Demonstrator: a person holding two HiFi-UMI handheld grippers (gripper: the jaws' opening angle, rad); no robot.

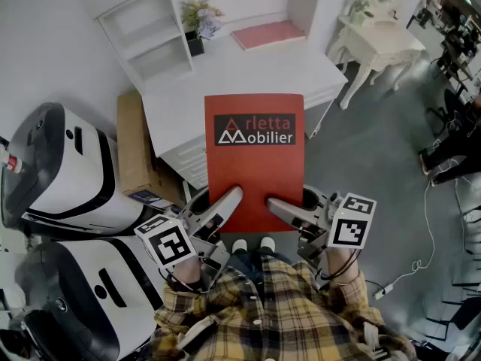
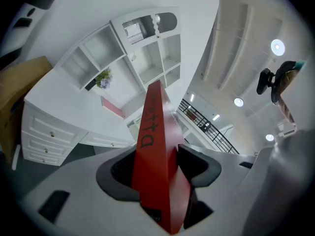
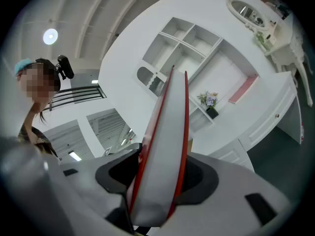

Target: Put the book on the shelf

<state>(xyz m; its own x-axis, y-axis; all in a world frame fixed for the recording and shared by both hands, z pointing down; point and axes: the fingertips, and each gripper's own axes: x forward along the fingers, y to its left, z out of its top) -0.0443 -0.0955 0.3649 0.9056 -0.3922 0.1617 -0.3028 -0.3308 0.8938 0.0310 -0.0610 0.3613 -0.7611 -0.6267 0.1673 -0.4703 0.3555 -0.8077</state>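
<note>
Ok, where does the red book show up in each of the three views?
Head view: red book at centre, cover up.
Left gripper view: book bottom centre, spine towards camera, between the jaws.
Right gripper view: book bottom centre, page edge showing, between the jaws.
Shared landmark: potted flowers on the desk.

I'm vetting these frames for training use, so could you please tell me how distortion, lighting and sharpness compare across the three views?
Head view: evenly lit, sharp, title on the red book legible. Left gripper view: strong fisheye, dark corners, bright ceiling lights, book's near end soft. Right gripper view: same fisheye bending the shelf unit, one light flaring upper left.
</note>
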